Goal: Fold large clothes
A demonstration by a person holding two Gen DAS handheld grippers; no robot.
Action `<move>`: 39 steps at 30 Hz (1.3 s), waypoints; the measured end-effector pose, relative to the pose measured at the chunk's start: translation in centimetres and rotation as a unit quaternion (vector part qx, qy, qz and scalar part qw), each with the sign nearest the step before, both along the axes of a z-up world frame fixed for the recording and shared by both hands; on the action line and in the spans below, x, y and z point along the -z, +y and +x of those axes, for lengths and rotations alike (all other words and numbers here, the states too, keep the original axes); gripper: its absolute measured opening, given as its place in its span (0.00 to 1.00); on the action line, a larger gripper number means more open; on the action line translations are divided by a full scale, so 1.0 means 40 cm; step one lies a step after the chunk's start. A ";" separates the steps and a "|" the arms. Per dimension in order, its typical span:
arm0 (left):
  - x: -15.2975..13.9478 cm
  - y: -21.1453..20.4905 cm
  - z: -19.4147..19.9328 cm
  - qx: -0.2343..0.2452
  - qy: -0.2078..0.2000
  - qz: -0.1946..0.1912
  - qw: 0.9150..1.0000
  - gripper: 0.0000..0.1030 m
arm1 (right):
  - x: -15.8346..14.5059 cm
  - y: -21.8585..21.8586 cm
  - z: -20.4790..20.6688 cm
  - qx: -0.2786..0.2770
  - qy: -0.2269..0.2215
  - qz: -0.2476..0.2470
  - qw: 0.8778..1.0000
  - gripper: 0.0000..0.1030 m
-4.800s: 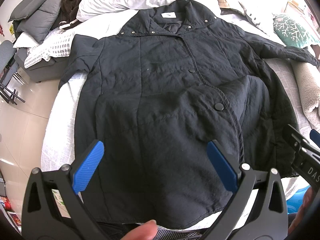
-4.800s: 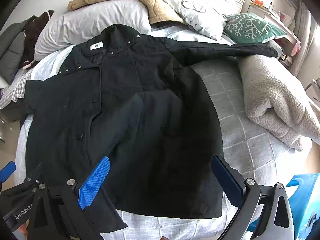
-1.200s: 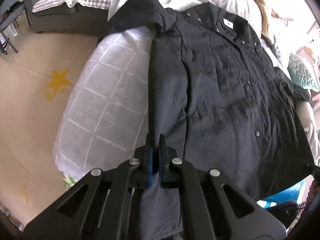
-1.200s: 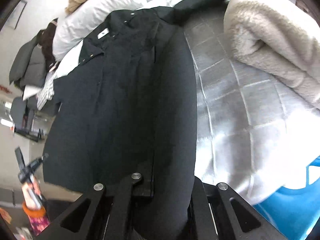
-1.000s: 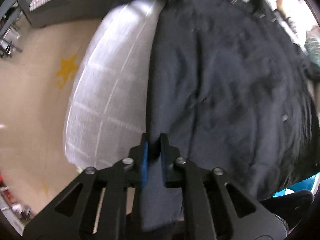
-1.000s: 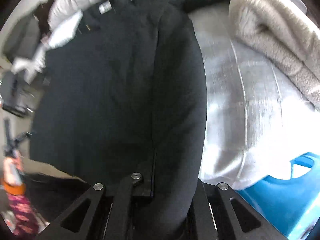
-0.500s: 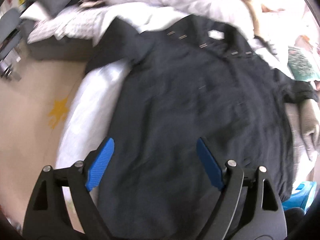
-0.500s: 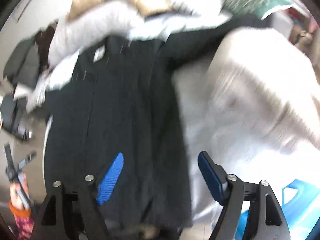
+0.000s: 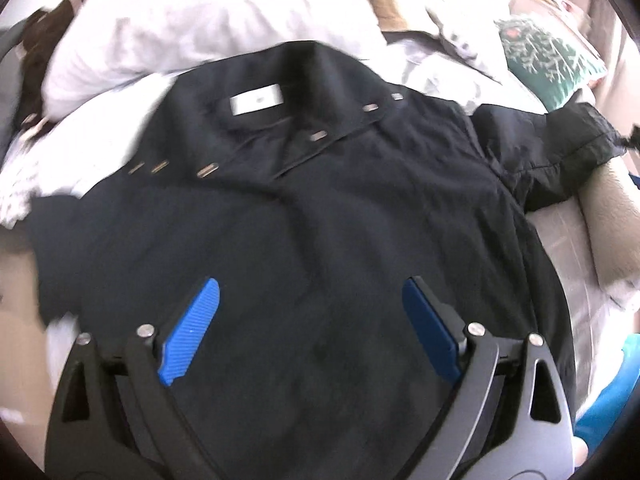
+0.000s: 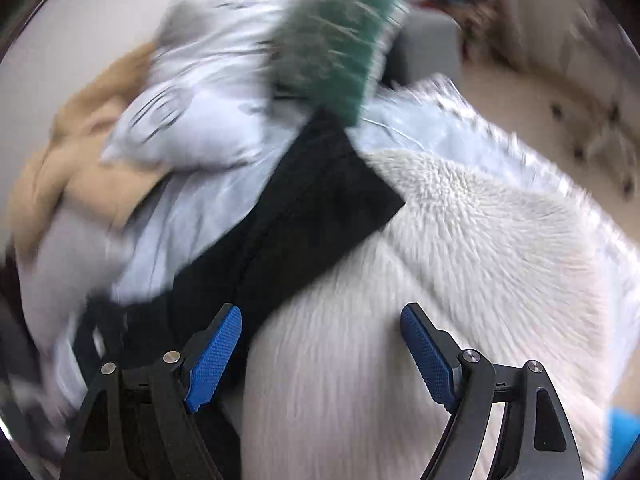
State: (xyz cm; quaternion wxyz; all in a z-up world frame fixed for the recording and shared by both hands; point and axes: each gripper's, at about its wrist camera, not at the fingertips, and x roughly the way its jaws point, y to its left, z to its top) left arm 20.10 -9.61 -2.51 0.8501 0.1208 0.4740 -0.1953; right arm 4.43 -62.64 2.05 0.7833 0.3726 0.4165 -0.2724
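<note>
A black snap-front jacket (image 9: pixel 320 232) lies face up on the bed, collar with its white label (image 9: pixel 256 104) at the far side. My left gripper (image 9: pixel 312 332) is open and empty, hovering over the jacket's lower front. Its right sleeve (image 9: pixel 560 152) stretches out to the right. In the right wrist view that sleeve (image 10: pixel 304 208) lies across the bedding and onto a fleece blanket (image 10: pixel 460 280). My right gripper (image 10: pixel 320 352) is open and empty above the sleeve's lower edge and the blanket. The right wrist view is motion-blurred.
White pillows (image 9: pixel 208 28) lie behind the collar. A green patterned cushion (image 9: pixel 548 56) sits at the far right, also in the right wrist view (image 10: pixel 340 40). A tan blanket (image 10: pixel 72 152) lies at the left there. A blue object (image 9: pixel 608 396) is at the bed's right edge.
Both grippers were shut on the jacket's hem corners a second ago; they have let go and opened. The left has moved up over the jacket front; the right has swung toward the right sleeve.
</note>
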 end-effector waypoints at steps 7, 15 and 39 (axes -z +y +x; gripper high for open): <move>0.084 -0.295 0.137 0.056 -0.017 -0.039 0.998 0.90 | -0.006 -0.046 0.113 0.025 -0.023 -0.072 0.997 0.10; 0.156 -0.493 0.203 0.067 0.012 -0.196 0.978 0.55 | -0.169 0.055 0.056 -0.049 -0.081 -0.236 0.967 0.07; 0.076 0.047 0.120 -0.018 -0.013 -0.008 1.000 0.82 | -0.187 0.339 0.043 -0.157 0.013 -0.262 0.952 0.81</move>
